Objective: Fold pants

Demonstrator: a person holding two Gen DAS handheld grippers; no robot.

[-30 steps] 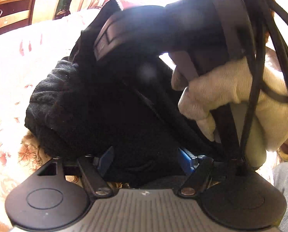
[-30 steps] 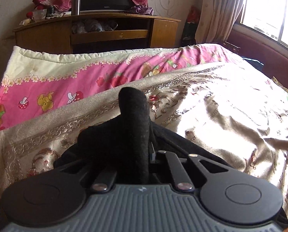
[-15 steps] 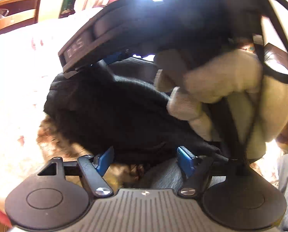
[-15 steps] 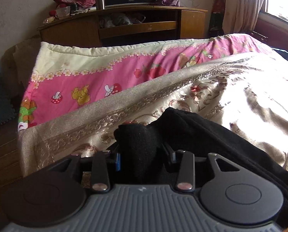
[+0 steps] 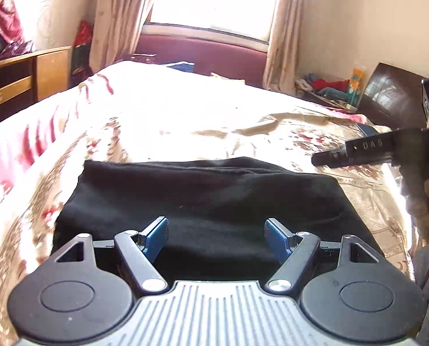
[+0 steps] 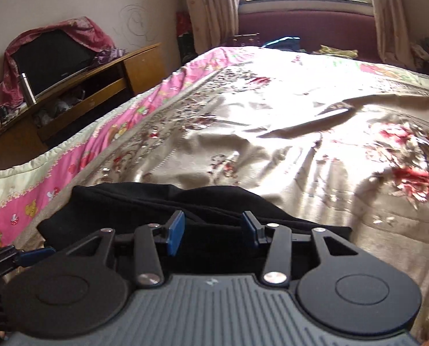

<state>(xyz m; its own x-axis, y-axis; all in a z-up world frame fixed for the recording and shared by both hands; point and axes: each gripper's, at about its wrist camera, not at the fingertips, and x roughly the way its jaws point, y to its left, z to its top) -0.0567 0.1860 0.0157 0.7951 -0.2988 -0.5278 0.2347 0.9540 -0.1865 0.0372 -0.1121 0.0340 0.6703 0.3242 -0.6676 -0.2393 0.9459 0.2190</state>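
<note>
The black pants [image 5: 208,199] lie folded into a flat rectangle on the gold flowered bedspread [image 5: 185,121]. My left gripper [image 5: 217,235] hovers over their near edge, open, with nothing between its blue pads [image 5: 156,235]. The right gripper [image 5: 355,150] pokes in from the right side of the left wrist view, clear of the cloth. In the right wrist view the pants [image 6: 145,201] lie just ahead, and my right gripper [image 6: 213,229] is above them with its jaws opening and no cloth pinched.
A pink cartoon quilt [image 6: 79,155] lines the left bed edge. A wooden TV cabinet [image 6: 79,86] stands at the left, a maroon headboard [image 6: 306,31] and bright window beyond. A cluttered bedside shelf [image 5: 329,89] sits at the right. A gloved hand [image 5: 427,196] holds the right gripper.
The right gripper let go of the pants fold and swung off to the right. The pants now lie flat and folded. The left gripper has lifted and stays open.
</note>
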